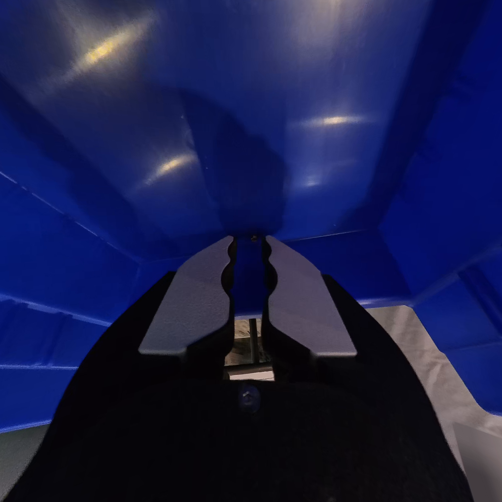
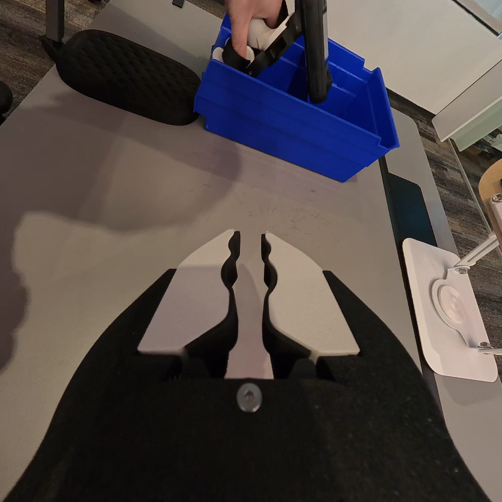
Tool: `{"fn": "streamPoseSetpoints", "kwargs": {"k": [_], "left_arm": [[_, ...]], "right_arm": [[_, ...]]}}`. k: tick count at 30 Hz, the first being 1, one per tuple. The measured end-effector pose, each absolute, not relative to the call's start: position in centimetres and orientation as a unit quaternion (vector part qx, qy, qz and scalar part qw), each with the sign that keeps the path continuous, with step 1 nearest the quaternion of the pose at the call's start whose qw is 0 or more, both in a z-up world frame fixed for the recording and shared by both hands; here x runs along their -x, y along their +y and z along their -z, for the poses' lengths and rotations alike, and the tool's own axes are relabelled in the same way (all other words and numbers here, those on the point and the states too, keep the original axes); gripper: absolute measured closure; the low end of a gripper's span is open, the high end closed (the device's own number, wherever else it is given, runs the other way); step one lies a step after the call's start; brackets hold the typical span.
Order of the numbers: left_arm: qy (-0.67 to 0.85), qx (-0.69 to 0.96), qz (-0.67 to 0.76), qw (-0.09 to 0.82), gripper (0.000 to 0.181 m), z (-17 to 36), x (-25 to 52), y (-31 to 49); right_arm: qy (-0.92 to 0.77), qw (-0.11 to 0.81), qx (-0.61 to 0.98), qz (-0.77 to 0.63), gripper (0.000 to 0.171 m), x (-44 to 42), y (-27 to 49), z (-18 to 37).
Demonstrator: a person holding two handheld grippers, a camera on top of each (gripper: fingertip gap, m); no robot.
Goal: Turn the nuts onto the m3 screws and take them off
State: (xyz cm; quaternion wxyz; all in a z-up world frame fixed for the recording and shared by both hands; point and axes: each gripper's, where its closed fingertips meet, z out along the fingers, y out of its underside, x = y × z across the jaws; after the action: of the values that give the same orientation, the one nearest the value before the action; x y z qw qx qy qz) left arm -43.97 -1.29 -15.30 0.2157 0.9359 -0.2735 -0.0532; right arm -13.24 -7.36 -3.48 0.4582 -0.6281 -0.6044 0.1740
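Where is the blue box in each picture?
Left wrist view: the blue box fills nearly the whole picture; the left claw is down inside it, so you see its inner walls and floor.
Right wrist view: it sits at the upper middle, on the grey table, beyond the right claw.
Shared landmark: the left claw, seen here reaching into the box.

We see a grey surface (image 2: 135,190), scuffed mid-way, with soft shadows lying across its left part. A black padded seat (image 2: 122,78) sits at its far edge. Patterned carpet (image 2: 459,173) runs along the right beside a white cabinet (image 2: 407,40).
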Motion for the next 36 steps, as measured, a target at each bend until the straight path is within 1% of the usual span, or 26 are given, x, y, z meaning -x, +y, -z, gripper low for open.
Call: {"fn": "streamPoseSetpoints", "kwargs": {"k": [6,9,17,19,24,29,36], "left_arm": [[-0.274,-0.936,0.06,0.214,0.169,15.4,44.1,-1.2],[-0.279,-0.934,0.059,0.213,0.176,15.4,44.1,-1.2],[-0.294,-0.93,0.06,0.213,0.177,15.3,44.1,-1.1],[-0.293,-0.929,0.059,0.218,0.181,15.0,44.2,-1.2],[-0.286,-0.94,0.041,0.183,0.181,13.6,43.8,-0.6],[-0.295,-0.938,0.052,0.176,0.181,13.5,44.0,-1.1],[-0.278,-0.938,0.037,0.202,0.158,14.9,43.7,-1.6]], "right_arm": [[-0.608,0.454,0.629,-0.171,0.157,13.2,-7.4,3.6],[-0.608,0.456,0.627,-0.171,0.157,13.2,-7.5,3.5],[-0.609,0.457,0.625,-0.17,0.157,13.2,-7.5,3.4],[-0.609,0.46,0.624,-0.169,0.157,13.2,-7.6,3.1],[-0.605,0.473,0.619,-0.163,0.157,12.7,-7.7,2.0],[-0.602,0.483,0.616,-0.156,0.157,12.2,-7.8,1.2],[-0.609,0.483,0.612,-0.148,0.157,12.3,-8.1,1.0]]}}
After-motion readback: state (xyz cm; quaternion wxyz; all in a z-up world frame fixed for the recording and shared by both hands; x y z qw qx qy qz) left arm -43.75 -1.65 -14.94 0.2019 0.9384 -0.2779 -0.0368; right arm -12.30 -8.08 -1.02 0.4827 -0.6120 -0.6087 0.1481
